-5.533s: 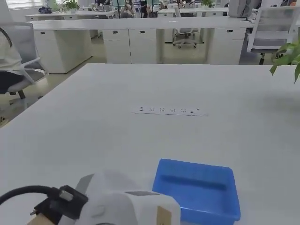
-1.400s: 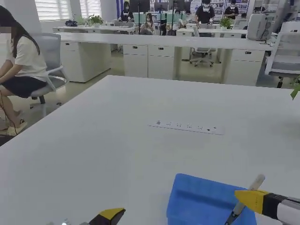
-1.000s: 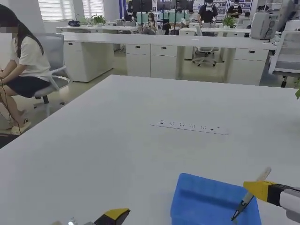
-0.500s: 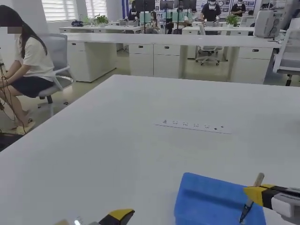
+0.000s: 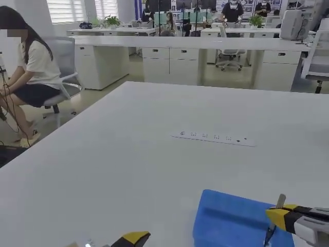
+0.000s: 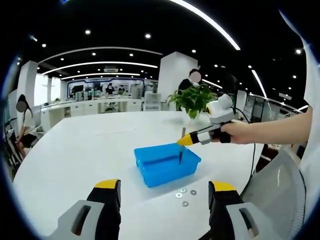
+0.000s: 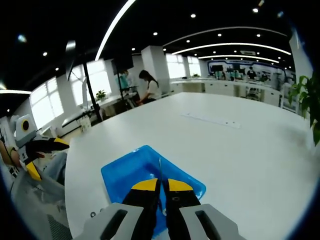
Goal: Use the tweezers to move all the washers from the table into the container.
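Observation:
A blue container [image 5: 226, 218] sits on the white table near its front edge. My right gripper [image 5: 277, 216] hovers over the container's right side, shut on thin tweezers [image 6: 181, 147] that point down into it. In the right gripper view the jaws [image 7: 161, 184] are closed, with the tweezers [image 7: 160, 170] rising between them above the container [image 7: 125, 175]. Three small washers [image 6: 184, 196] lie on the table just in front of the container [image 6: 162, 162]. My left gripper [image 6: 165, 184] is open and holds nothing, low and in front of the washers; its yellow tip [image 5: 134, 238] shows at the bottom of the head view.
A white power strip [image 5: 213, 138] lies mid-table beyond the container. A person sits on a chair [image 5: 25, 67] off the table's left side. A potted plant [image 6: 192, 100] stands at the table's far side. Desks and chairs fill the room behind.
The right gripper has sunk a little and the tweezers have swung from tilted to nearly upright over the container. The head camera has shifted slightly.

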A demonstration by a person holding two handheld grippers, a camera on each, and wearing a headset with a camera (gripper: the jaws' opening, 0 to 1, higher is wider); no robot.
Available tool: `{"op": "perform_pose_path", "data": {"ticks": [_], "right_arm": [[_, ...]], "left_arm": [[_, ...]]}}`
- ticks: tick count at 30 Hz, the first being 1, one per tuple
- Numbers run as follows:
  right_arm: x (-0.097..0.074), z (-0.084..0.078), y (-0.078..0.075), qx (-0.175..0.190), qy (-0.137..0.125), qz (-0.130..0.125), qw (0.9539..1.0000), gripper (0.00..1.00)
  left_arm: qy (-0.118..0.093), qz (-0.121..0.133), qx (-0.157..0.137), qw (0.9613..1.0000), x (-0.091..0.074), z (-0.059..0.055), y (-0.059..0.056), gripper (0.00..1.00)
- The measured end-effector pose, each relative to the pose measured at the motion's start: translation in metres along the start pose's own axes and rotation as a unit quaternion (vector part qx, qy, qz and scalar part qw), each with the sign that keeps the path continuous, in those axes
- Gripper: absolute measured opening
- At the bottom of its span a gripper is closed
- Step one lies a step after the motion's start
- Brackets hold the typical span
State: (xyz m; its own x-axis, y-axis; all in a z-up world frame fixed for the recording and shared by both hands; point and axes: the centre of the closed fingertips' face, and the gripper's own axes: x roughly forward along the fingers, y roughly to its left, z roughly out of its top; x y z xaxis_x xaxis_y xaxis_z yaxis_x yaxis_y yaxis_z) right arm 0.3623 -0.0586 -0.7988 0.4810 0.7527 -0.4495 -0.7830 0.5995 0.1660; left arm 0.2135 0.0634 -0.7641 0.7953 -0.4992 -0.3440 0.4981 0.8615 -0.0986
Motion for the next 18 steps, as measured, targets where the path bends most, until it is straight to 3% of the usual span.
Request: {"op": "perform_pose_path", "data": {"ticks": [4, 10, 18], "right_arm": [[-0.007, 0.015, 0.005, 0.008, -0.029, 0.002, 0.9995, 0.01], [-0.021, 0.036, 0.025, 0.021, -0.069, 0.018, 0.9973, 0.01], [-0.040, 0.046, 0.048, 0.033, -0.097, 0.037, 0.9941, 0.01]], "left_arm": [[0.002, -0.001, 0.001, 1.0000, 0.000, -0.001, 0.000, 0.72], [0.003, -0.004, 0.002, 1.0000, 0.001, -0.001, -0.001, 0.72], [0.006, -0.007, 0.001, 1.0000, 0.002, -0.003, -0.002, 0.71]]}}
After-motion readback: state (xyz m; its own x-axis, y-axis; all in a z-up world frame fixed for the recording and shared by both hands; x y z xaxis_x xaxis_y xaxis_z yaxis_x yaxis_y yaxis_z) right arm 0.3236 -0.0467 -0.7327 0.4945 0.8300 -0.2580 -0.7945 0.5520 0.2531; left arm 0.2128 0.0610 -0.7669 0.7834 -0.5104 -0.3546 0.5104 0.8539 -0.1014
